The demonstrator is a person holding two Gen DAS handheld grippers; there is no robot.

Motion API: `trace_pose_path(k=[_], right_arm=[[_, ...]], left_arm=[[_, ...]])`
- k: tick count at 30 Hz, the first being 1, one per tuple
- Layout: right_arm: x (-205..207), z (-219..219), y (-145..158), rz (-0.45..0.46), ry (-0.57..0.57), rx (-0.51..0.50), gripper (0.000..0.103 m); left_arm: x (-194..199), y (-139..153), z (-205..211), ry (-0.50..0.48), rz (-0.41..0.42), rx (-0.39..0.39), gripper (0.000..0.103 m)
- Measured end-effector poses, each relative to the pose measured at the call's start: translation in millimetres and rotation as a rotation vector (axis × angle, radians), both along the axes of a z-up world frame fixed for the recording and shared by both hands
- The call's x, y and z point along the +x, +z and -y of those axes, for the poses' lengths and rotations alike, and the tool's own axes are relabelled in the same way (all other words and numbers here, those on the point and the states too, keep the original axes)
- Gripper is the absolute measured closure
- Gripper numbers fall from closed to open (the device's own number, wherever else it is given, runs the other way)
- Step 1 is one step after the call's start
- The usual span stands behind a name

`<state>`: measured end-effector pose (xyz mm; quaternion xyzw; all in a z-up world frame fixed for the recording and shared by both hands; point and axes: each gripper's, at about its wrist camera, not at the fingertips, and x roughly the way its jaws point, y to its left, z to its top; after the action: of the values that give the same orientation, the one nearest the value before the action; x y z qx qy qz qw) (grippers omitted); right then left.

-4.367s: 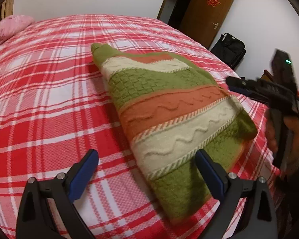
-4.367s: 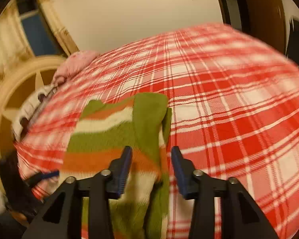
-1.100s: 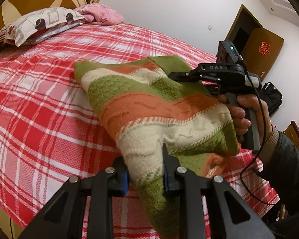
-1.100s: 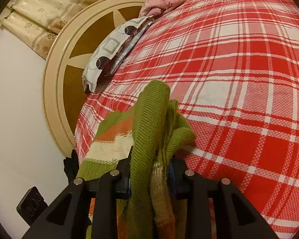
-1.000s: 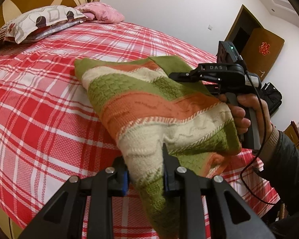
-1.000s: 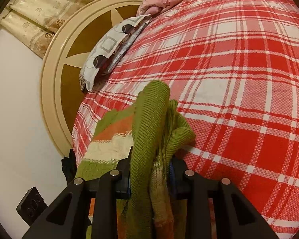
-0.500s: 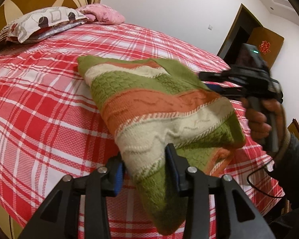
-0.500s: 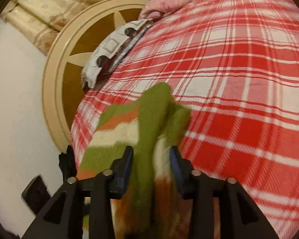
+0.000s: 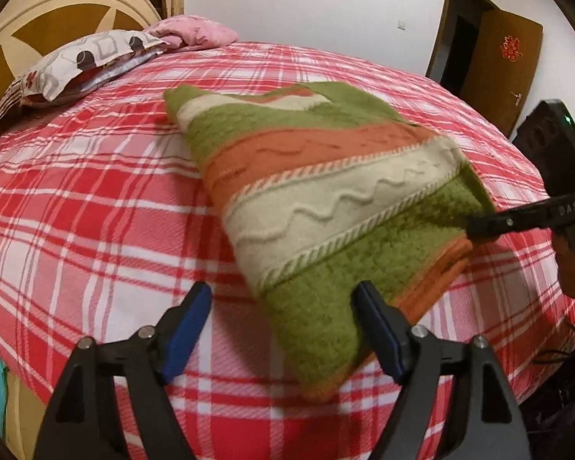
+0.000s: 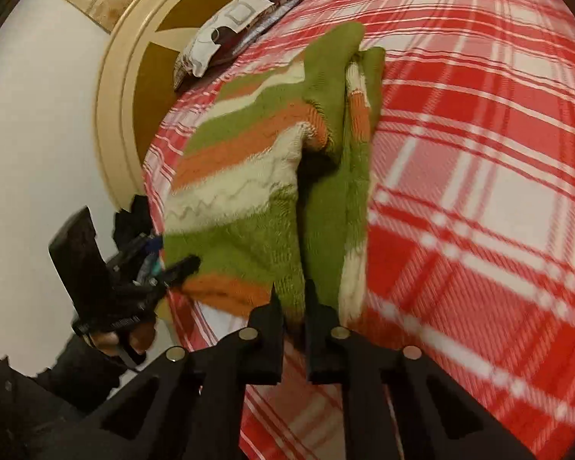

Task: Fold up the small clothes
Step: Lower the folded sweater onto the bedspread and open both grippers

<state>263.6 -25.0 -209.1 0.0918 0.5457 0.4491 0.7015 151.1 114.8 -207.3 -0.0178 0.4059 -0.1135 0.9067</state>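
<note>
Nearest the left wrist camera, the left hand-held gripper (image 9: 283, 329) is released, its blue pads spread wide on either side of the near corner of the sweater (image 9: 326, 199) without pinching it. In the right wrist view, the right hand-held gripper (image 10: 293, 306) is clenched on the green hem edge of the sweater, with knit bunched between its fingers.

The sweater, a thick knit in green, orange and cream stripes, lies folded into a compact stack on the bed (image 9: 96, 211), near the edge closest to the person. It looks soft, bulky and fairly light. The layers will likely slump and splay if lifted by one corner, so two corners of the same folded edge, pinched through all layers, seem the safest hold. The fuzzy wool should grip well rather than slip.

Farther off lie a patterned pillow (image 9: 76, 65) and the round headboard (image 10: 134, 88).
</note>
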Motion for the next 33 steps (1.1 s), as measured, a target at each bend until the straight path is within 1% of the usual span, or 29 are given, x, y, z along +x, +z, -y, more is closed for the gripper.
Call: trace_pose_path(k=[1, 2, 4, 5, 6, 7, 8, 9, 10, 11, 12, 13, 14, 15, 16, 17, 18, 19, 20, 21, 22, 23, 24, 26, 28, 29, 31, 33], right_arm=[[-2, 2, 0, -0.003, 0.004, -0.012, 0.096], [-2, 3, -1, -0.007, 0.001, -0.035, 0.098], [5, 6, -7, -0.054, -0.006, -0.03, 0.099], [10, 8, -10, -0.092, -0.012, -0.02, 0.099], [12, 8, -8, -0.107, -0.023, -0.019, 0.098], [11, 11, -2, -0.087, -0.042, -0.023, 0.094], [3, 20, 12, -0.008, -0.079, -0.039, 0.091], [-2, 22, 28, 0.088, -0.111, -0.071, 0.083], [-9, 21, 45, 0.185, -0.126, -0.082, 0.073], [-12, 17, 56, 0.227, -0.125, -0.059, 0.06], [-14, 12, 65, 0.248, -0.108, -0.016, 0.054], [-14, 4, 71, 0.258, -0.081, 0.023, 0.05], [-12, -7, 75, 0.285, -0.06, 0.043, 0.05], [-10, -15, 75, 0.309, -0.059, 0.038, 0.05], [-6, -22, 72, 0.316, -0.055, 0.028, 0.05], [2, -30, 61, 0.281, -0.053, 0.005, 0.05], [11, -32, 48, 0.229, -0.073, -0.018, 0.05], [19, -33, 30, 0.167, -0.093, -0.055, 0.051], [24, -34, 20, 0.136, -0.089, -0.068, 0.052], [23, -31, 15, 0.15, -0.089, -0.042, 0.052], [17, -28, 16, 0.172, -0.095, -0.029, 0.052], [15, -26, 17, 0.181, -0.1, -0.038, 0.052], [10, -24, 21, 0.191, -0.111, -0.052, 0.051], [-7, -13, 36, 0.246, -0.155, -0.093, 0.05], [-28, -2, 53, 0.328, -0.199, -0.116, 0.05], [-35, 1, 60, 0.365, -0.22, -0.132, 0.05], [-58, 7, 75, 0.461, -0.268, -0.184, 0.05], [-73, 12, 91, 0.525, -0.29, -0.205, 0.05]], left_arm=[[-1, -1, -1, -0.003, 0.005, 0.014, 0.015], [0, -2, -2, -0.001, 0.006, 0.022, 0.014], [2, 0, -6, 0.017, 0.002, 0.002, 0.012], [2, 5, -7, 0.031, 0.015, 0.0, 0.013], [0, 16, -8, 0.048, 0.053, 0.026, 0.013], [-3, 24, -9, 0.059, 0.089, 0.047, 0.013], [-5, 38, -11, 0.073, 0.145, 0.059, 0.013], [-6, 50, -14, 0.087, 0.185, 0.055, 0.01], [-2, 61, -15, 0.109, 0.221, 0.048, 0.004], [3, 65, -14, 0.121, 0.23, 0.05, 0.002], [10, 66, -12, 0.128, 0.228, 0.058, 0.001], [21, 65, -11, 0.132, 0.223, 0.068, 0.001], [31, 59, -11, 0.152, 0.213, 0.081, 0.001], [41, 52, -12, 0.166, 0.191, 0.085, 0.002], [50, 41, -13, 0.175, 0.152, 0.096, 0.002], [57, 30, -15, 0.194, 0.114, 0.113, 0.001], [57, 23, -16, 0.2, 0.099, 0.103, 0.0], [59, 16, -19, 0.201, 0.091, 0.076, 0.0], [59, 13, -22, 0.209, 0.087, 0.049, 0.0], [55, 14, -23, 0.221, 0.086, 0.025, 0.0], [51, 17, -26, 0.226, 0.083, -0.003, 0.0], [45, 21, -27, 0.237, 0.08, -0.017, 0.0], [39, 26, -29, 0.259, 0.077, -0.014, 0.0], [18, 42, -31, 0.265, 0.086, -0.028, 0.0], [-10, 62, -33, 0.284, 0.131, -0.007, 0.0], [-17, 70, -33, 0.283, 0.144, 0.001, 0.0], [-38, 84, -31, 0.291, 0.173, 0.024, 0.0], [-60, 99, -28, 0.287, 0.208, 0.034, 0.0]])
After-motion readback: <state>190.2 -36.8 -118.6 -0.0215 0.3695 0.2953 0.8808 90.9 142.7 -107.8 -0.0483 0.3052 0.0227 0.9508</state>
